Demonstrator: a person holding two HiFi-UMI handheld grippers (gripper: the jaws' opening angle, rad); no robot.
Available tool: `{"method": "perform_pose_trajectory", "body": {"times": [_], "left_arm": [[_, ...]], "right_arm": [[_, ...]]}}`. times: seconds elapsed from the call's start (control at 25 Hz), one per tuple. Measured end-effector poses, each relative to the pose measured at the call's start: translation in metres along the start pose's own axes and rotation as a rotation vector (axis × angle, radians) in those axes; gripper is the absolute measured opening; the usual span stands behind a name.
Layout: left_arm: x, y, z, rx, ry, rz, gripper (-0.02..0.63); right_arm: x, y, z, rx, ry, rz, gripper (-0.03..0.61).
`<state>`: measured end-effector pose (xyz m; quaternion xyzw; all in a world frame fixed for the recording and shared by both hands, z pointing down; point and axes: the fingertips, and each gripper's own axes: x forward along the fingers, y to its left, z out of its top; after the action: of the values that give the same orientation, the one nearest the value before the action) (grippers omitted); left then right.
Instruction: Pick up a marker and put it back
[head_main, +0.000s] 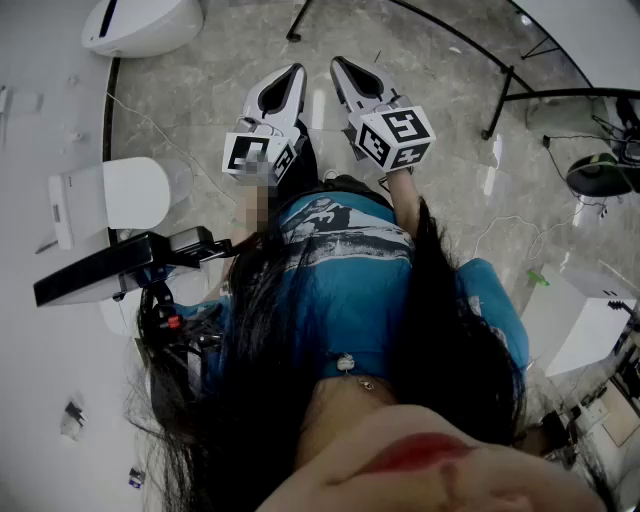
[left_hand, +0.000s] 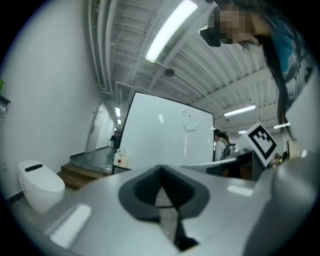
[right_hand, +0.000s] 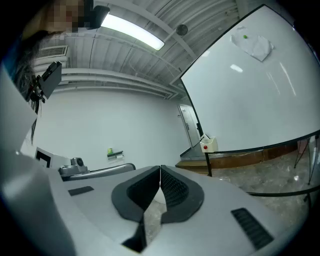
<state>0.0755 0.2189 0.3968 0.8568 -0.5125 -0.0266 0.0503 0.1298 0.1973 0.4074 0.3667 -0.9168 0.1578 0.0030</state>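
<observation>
No marker shows clearly in any view. In the head view both grippers are held out side by side above the marble floor. My left gripper (head_main: 293, 72) has its jaws together with nothing between them, and my right gripper (head_main: 338, 66) is likewise shut and empty. In the left gripper view the left gripper (left_hand: 161, 171) points at a large whiteboard (left_hand: 170, 130) on a black frame. In the right gripper view the right gripper (right_hand: 160, 171) has its ribbed pads closed, with the whiteboard (right_hand: 250, 95) to its right. A small wall shelf (right_hand: 115, 155) carries a green item, too small to identify.
A white rounded fixture (head_main: 140, 22) stands at the far left. The whiteboard's black frame legs (head_main: 500, 100) cross the floor to the right. A black camera rig (head_main: 110, 265) hangs at my left side, and white boxes (head_main: 590, 335) stand to the right. A small white box (right_hand: 208, 145) sits by the frame.
</observation>
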Motion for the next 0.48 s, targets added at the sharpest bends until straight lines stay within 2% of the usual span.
{"method": "perform_pose_trajectory", "body": {"times": [0.12, 0.32, 0.48], "left_arm": [[0.013, 0.025, 0.004, 0.044, -0.008, 0.017, 0.003], [0.068, 0.115, 0.013, -0.008, -0.043, 0.004, 0.003], [0.116, 0.183, 0.033, -0.003, -0.047, -0.045, 0.003]], "right_arm": [[0.022, -0.007, 0.008, 0.02, -0.01, -0.001, 0.012], [0.113, -0.038, 0.026, 0.03, -0.026, -0.026, 0.012], [0.19, -0.066, 0.052, 0.033, -0.041, -0.062, 0.012]]}}
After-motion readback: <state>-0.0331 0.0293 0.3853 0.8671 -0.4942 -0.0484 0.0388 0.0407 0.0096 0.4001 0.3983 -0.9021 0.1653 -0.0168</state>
